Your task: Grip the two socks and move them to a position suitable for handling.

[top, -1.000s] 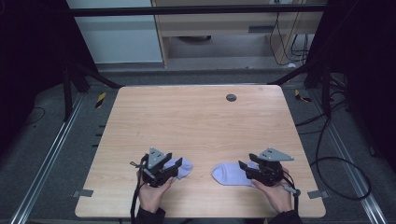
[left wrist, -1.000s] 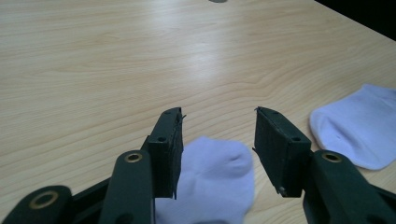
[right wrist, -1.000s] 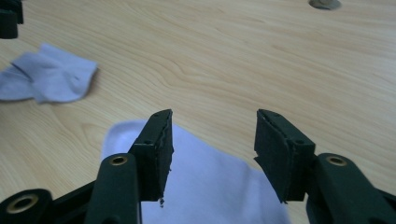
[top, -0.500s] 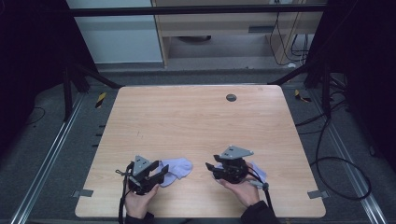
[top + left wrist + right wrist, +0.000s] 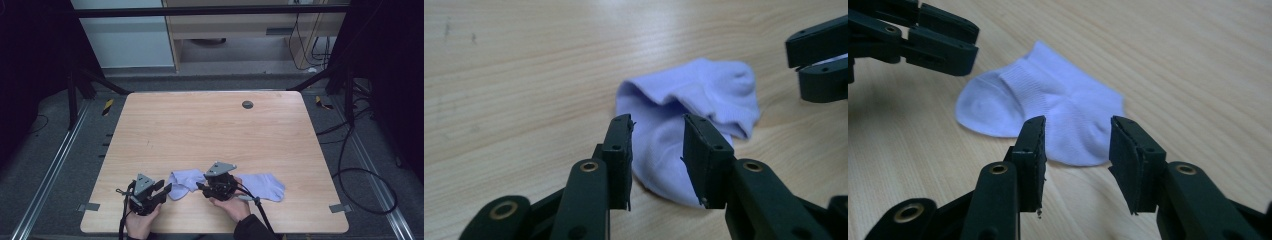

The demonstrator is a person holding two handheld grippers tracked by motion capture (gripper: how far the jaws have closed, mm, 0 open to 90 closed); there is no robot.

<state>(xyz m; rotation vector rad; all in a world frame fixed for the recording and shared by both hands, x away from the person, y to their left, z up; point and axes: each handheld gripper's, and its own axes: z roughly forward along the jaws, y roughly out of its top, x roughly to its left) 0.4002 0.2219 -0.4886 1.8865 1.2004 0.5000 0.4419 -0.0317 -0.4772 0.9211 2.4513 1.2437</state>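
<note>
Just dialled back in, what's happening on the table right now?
A person works two handheld grippers over a pair of pale lilac socks near the front edge of the wooden table. The left gripper points at the left sock, jaws apart and just been closing, nothing pinched. The right gripper faces that same sock likewise, while the right sock lies flat behind it.

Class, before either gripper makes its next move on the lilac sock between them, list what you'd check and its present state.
1. Left gripper jaws apart: ok; they have just been closing, with the sock end between them, unpinched.
2. Right gripper jaws apart: ok; just been closing too, sock at their tips.
3. Sock flat on table: not ok, one edge rumpled.
4. Grippers apart from each other: ok.
5. Second sock free: cannot tell, right hand covers its end.
</note>
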